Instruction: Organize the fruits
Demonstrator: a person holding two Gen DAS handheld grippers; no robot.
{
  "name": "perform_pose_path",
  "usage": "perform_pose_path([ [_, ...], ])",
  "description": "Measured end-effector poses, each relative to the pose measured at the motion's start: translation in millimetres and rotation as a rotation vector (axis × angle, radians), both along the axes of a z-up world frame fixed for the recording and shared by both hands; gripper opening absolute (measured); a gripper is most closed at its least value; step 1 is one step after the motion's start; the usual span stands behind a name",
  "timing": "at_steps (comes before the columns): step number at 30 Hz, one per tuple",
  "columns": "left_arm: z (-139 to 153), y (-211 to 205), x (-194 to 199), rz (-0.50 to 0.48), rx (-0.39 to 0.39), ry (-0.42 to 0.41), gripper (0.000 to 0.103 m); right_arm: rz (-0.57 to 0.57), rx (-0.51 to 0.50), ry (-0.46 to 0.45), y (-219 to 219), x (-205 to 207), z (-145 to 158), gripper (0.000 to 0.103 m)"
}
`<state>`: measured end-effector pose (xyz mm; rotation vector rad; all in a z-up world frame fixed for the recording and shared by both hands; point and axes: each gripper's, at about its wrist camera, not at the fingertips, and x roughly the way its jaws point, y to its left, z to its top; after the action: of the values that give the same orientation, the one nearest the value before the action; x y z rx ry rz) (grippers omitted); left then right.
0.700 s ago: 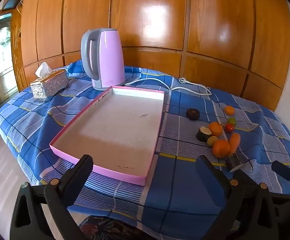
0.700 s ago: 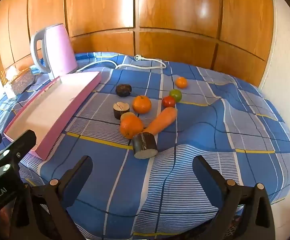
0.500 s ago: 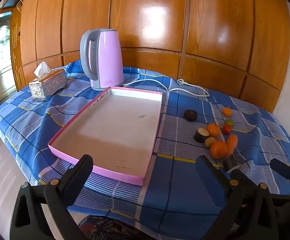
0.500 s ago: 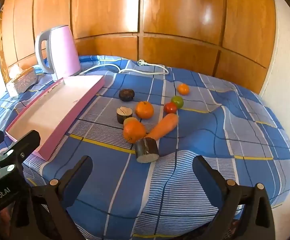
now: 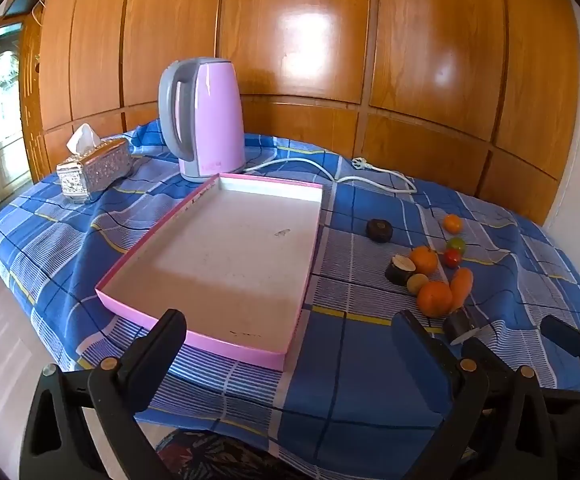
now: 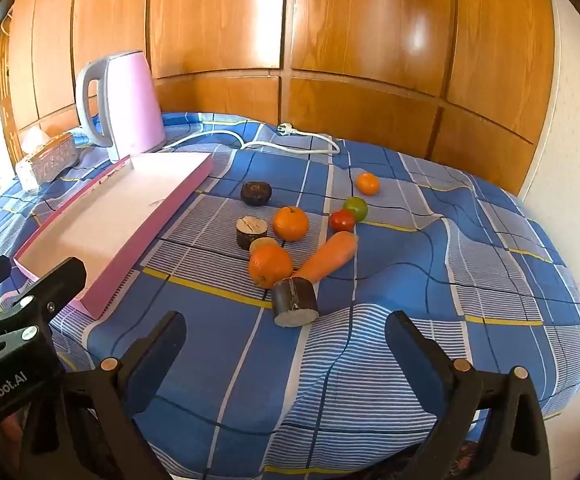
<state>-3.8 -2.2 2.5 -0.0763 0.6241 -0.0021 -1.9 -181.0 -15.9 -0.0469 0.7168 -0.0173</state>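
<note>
Hovering at the near edge of the checked cloth [image 6: 410, 360]
Spreading wide and gripping nothing: left gripper [image 5: 290, 356], right gripper [image 6: 286, 354]; sitting flat, shallow pink tray [image 5: 206, 344] beside round, glossy fruits [image 6: 290, 223].

light: bright daylight, window [image 5: 0, 92] far left of the left gripper | glare: white patches on glossy wood panels [image 5: 302, 36] ahead | shadows: soft | distortion: strong fisheye, dark corners | focus: sharp centre, softer edges
</note>
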Motion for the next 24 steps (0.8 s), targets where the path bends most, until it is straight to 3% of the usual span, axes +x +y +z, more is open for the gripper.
perform_pose_path([
  [19, 1.6, 0.0, -2.7, -0.009, -0.007, -0.002, 0.102, 0.008, -0.012, -0.002, -2.9, -3.4, 4.9, 0.093],
  [24, 1.8, -3.2, -4.4, -0.019, -0.002, -0.004, 0.102, 0.006, -0.004, 0.015, -5.3, -2.9, 3.6, 0.085],
])
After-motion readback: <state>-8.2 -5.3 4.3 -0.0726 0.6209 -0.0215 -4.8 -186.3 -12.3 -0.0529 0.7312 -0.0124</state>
